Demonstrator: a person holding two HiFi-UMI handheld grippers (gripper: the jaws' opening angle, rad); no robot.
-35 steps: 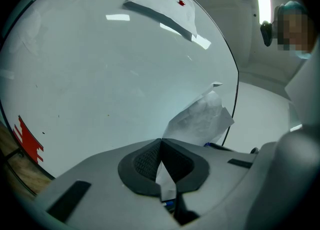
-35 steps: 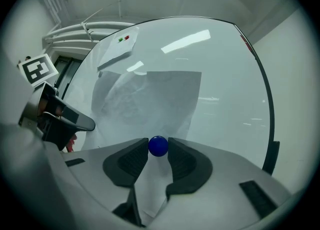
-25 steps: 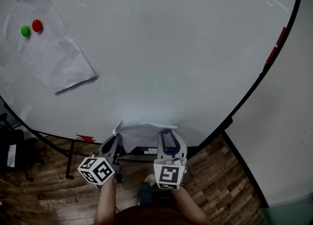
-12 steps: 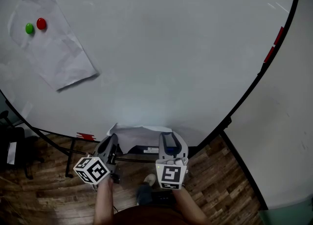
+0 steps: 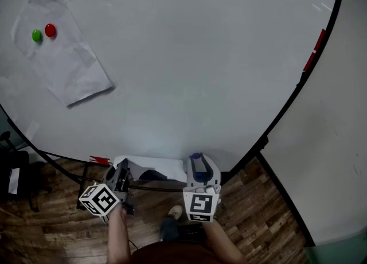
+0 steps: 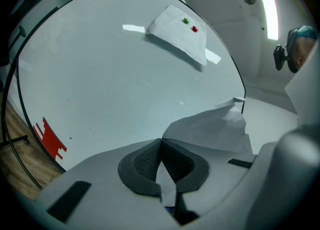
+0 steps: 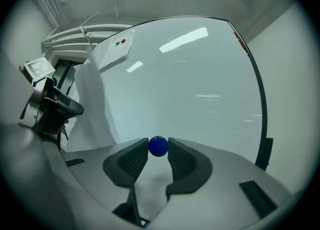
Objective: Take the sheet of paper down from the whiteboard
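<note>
A loose white sheet (image 5: 150, 167) hangs off the whiteboard's (image 5: 189, 68) bottom edge. My left gripper (image 5: 120, 175) is shut on its left edge. In the left gripper view the sheet (image 6: 215, 129) runs out from between the closed pads (image 6: 145, 161) and stands off the board. My right gripper (image 5: 196, 164) stays close to the board on the sheet's right, shut on a small blue magnet (image 7: 158, 146). A second, creased sheet (image 5: 63, 62) stays pinned at the upper left by a green magnet (image 5: 36, 35) and a red magnet (image 5: 50, 30).
Red marks sit at the board's lower edge (image 5: 100, 160) and on its black right rim (image 5: 314, 50). The board's stand legs (image 5: 83, 185) and a wooden floor (image 5: 51, 228) lie below. A white wall (image 5: 332, 159) is to the right, dark gear (image 5: 14, 177) at far left.
My left gripper has moved left along the board's bottom edge with the sheet in it, drawing the sheet out sideways and lower. The right gripper has kept still.
</note>
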